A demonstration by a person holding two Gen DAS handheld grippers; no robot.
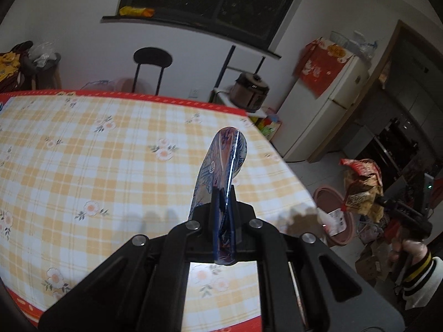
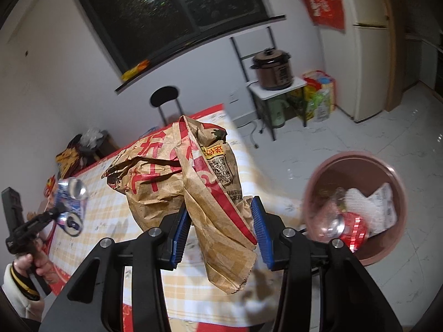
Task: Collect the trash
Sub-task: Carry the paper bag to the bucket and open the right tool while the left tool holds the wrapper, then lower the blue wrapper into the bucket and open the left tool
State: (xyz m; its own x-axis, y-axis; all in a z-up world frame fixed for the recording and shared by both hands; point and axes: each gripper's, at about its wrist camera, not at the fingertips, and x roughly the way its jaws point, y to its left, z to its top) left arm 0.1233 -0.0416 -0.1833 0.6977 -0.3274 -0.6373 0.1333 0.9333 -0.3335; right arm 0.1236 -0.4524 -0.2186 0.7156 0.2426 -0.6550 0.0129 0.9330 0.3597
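My left gripper (image 1: 224,191) is shut on a crushed blue drink can (image 1: 224,160), pressed flat between its fingers and held up over the checked table (image 1: 83,152). From the right wrist the same can (image 2: 70,204) shows at the far left in the left gripper (image 2: 62,210). My right gripper (image 2: 220,229) is shut on a crumpled brown paper bag (image 2: 193,177) with red print, which hangs between its blue pads (image 2: 181,229). A pink bin (image 2: 313,188) stands on the floor to the right, holding a red can (image 2: 351,228) and white wrappers. The left wrist view shows the bag (image 1: 362,185) above the bin (image 1: 324,193).
A black chair (image 1: 152,61) stands behind the table under a dark window. A brown cooker (image 2: 272,67) sits on a small shelf stand, with shopping bags (image 2: 318,96) and a white fridge (image 2: 368,47) beside it. A pale tiled floor (image 2: 360,138) surrounds the bin.
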